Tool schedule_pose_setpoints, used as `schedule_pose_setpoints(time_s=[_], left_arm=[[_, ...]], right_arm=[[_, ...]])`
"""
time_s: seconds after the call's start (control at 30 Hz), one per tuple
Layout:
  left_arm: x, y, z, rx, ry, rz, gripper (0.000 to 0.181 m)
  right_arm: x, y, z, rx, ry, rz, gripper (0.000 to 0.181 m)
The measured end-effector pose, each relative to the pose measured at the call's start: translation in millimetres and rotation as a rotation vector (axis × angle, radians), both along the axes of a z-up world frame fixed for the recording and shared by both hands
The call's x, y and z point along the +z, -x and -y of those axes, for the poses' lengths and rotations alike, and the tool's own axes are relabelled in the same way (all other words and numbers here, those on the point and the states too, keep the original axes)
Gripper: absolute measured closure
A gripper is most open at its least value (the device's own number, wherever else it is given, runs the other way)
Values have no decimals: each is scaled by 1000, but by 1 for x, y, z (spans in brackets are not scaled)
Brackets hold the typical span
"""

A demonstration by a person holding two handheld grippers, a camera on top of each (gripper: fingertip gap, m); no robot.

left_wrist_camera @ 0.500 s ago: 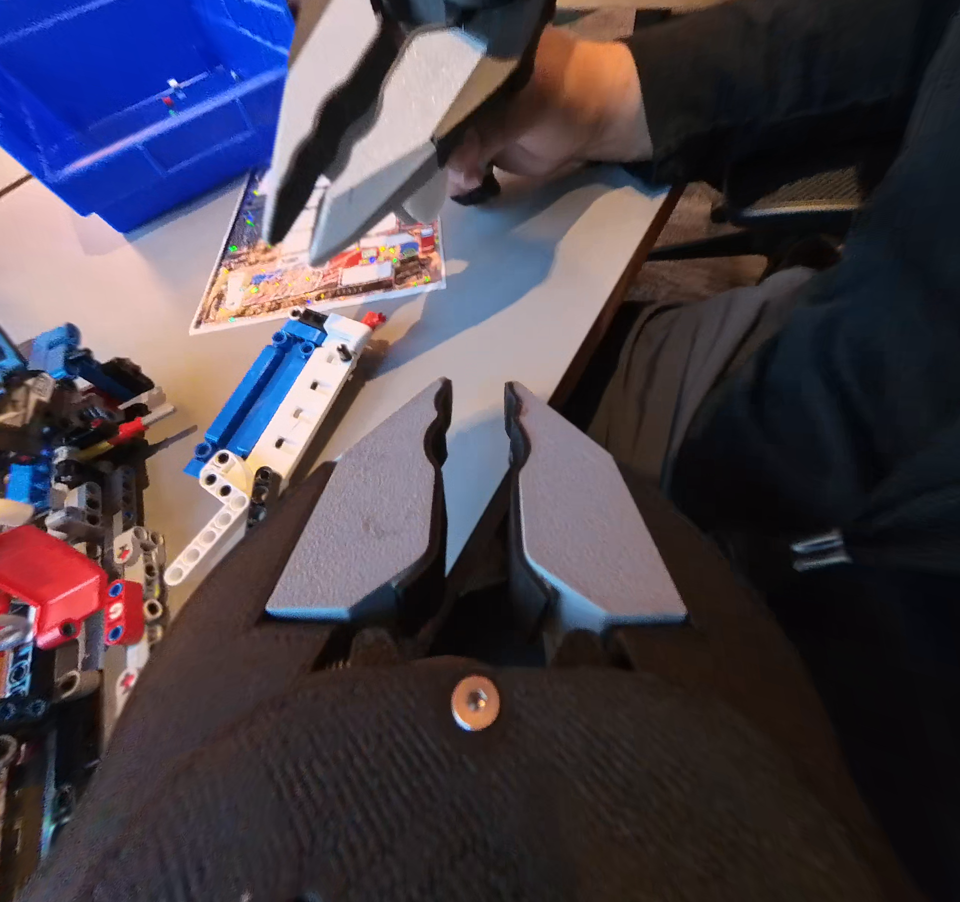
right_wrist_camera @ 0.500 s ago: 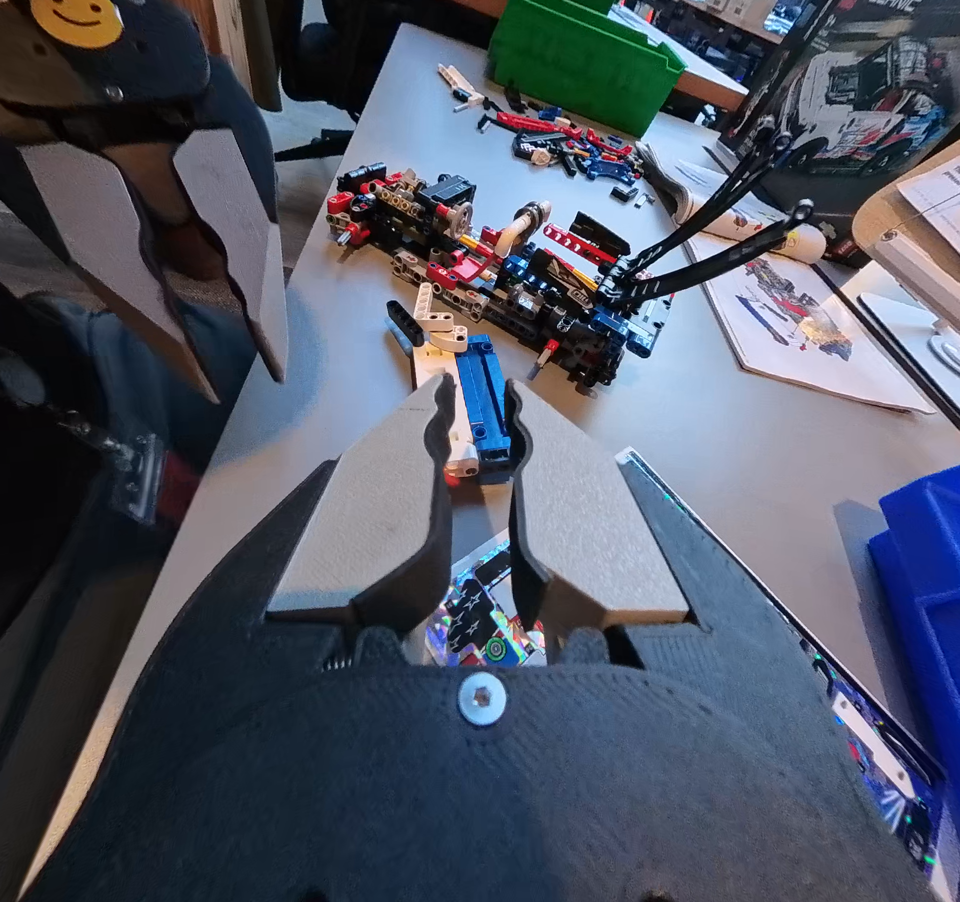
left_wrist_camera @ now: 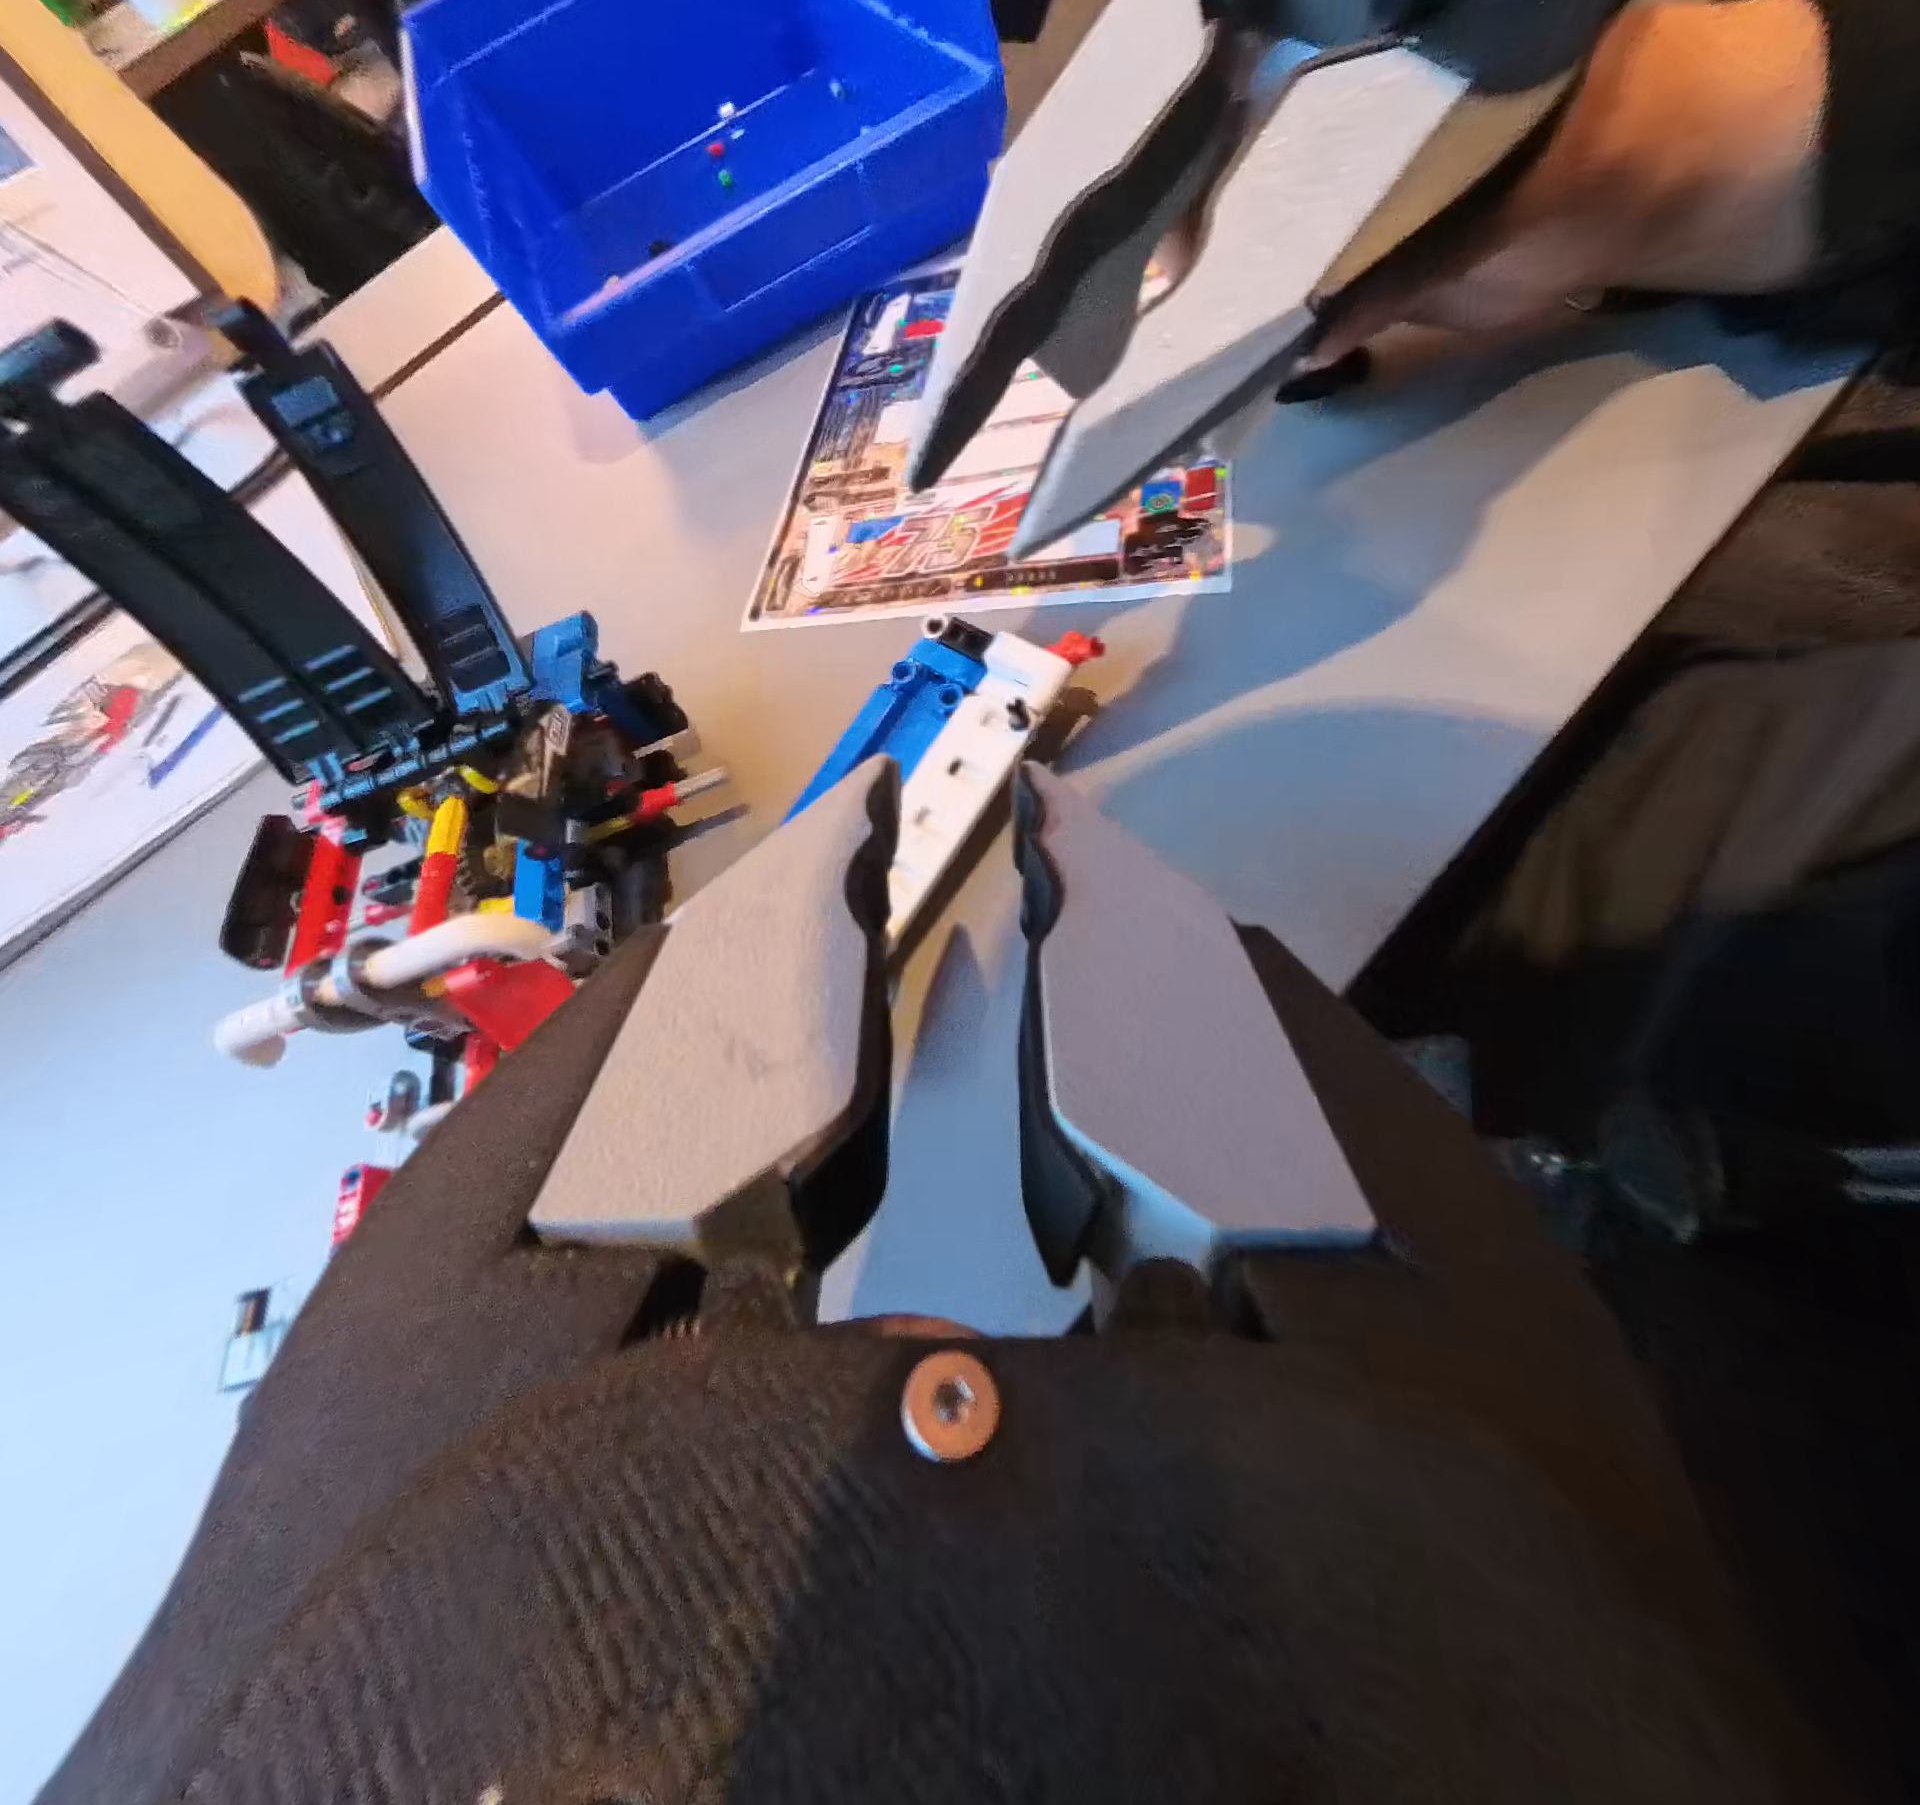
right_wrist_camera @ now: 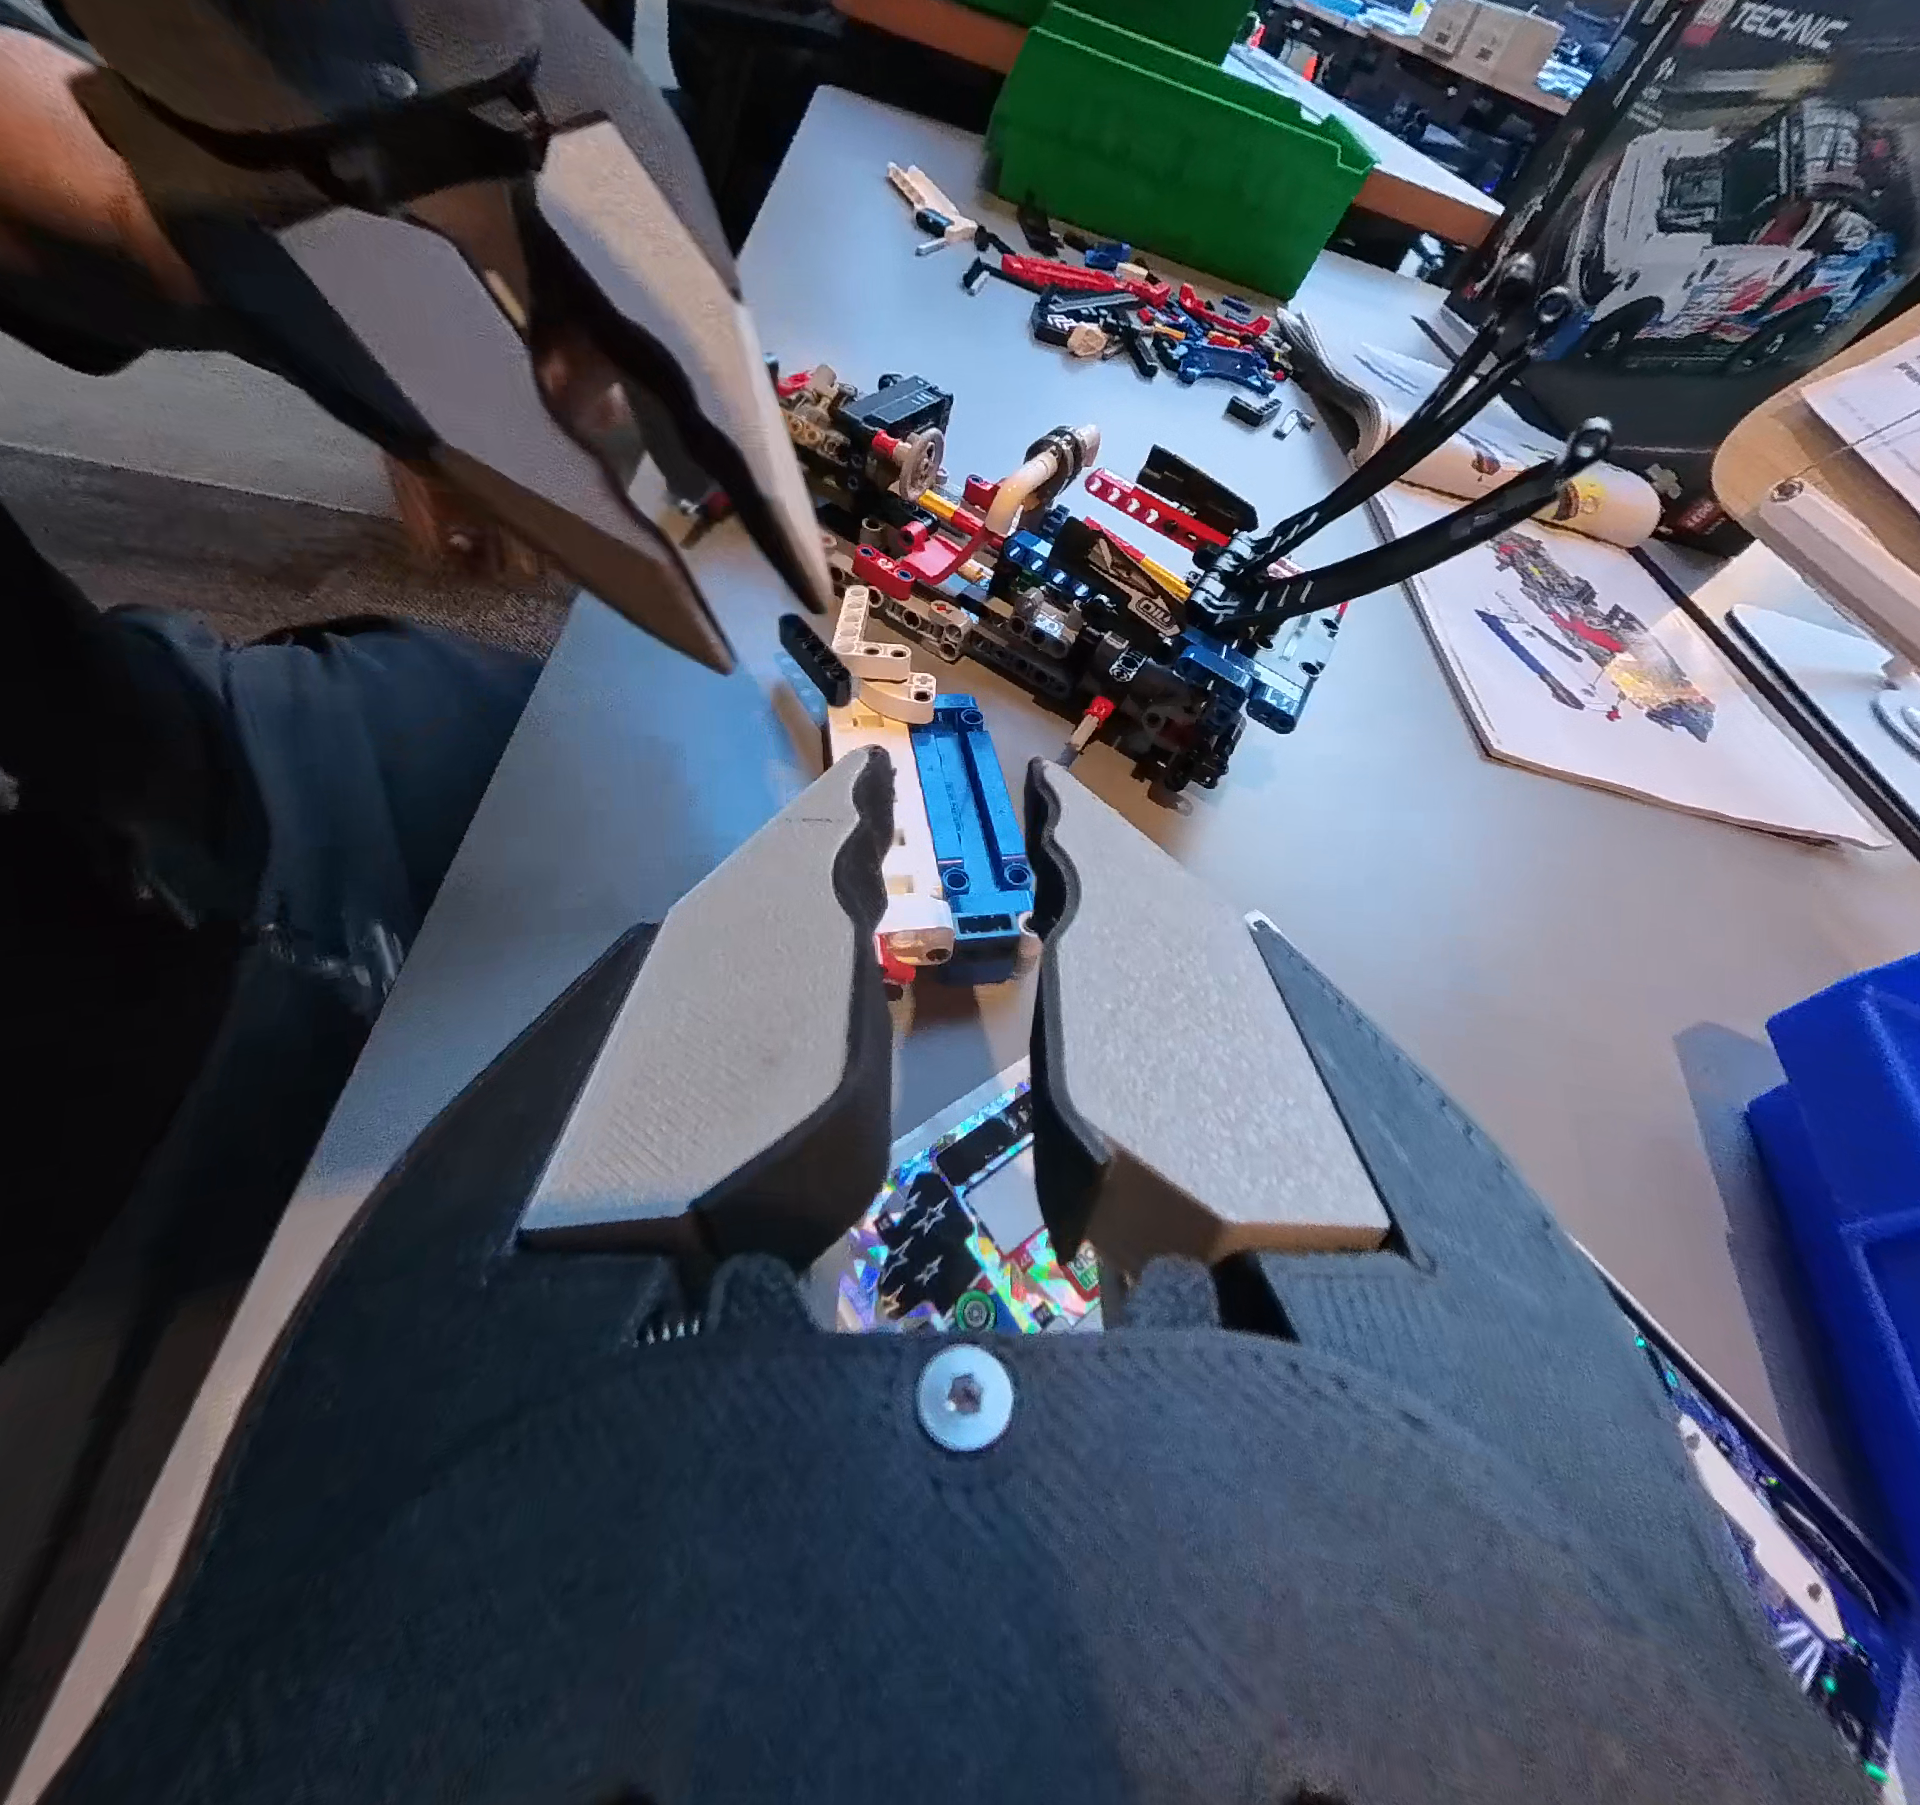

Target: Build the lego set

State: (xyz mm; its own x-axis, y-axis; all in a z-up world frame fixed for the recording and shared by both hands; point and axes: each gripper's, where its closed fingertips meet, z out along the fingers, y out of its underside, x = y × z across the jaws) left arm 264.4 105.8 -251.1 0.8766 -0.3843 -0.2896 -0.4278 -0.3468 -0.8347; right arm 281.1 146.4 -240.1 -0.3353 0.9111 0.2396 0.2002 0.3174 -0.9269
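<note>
We see both grippers, left gripper point(left_wrist_camera: 951, 799) and right gripper point(right_wrist_camera: 956, 805), narrowly parted and empty, now nearer the blue-white lego panel point(right_wrist_camera: 951, 820), its near end hidden.

Left gripper point(left_wrist_camera: 951, 820) now over blue-white panel point(left_wrist_camera: 956, 747), off the table edge. Right gripper point(right_wrist_camera: 956, 820) jaws wider, nearer panel's 6 o'clock end.

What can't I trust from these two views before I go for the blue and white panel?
- Blue and white panel: its near end is hidden by the jaws in both wrist views.
- Blue bin: contents too small to identify in the left view; cut off at the right view's edge.
- Sticker sheet: partly covered by the right gripper.
- Right gripper's holding hand: blurred.
</note>
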Motion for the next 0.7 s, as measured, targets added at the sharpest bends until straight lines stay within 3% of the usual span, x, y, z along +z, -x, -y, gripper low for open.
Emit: schedule_pose_setpoints(time_s=[0.13,0.33,0.7], left_arm=[[-1,-7,-13,5,49,43,163],[-23,-19,-24,-23,143,9,166],[-34,-20,-35,-26,167,-31,174]], right_arm=[[-6,-2,-1,-7,7,36,154],[-17,-10,8,66,13,110,155],[-21,-11,10,65,-3,134,155]])
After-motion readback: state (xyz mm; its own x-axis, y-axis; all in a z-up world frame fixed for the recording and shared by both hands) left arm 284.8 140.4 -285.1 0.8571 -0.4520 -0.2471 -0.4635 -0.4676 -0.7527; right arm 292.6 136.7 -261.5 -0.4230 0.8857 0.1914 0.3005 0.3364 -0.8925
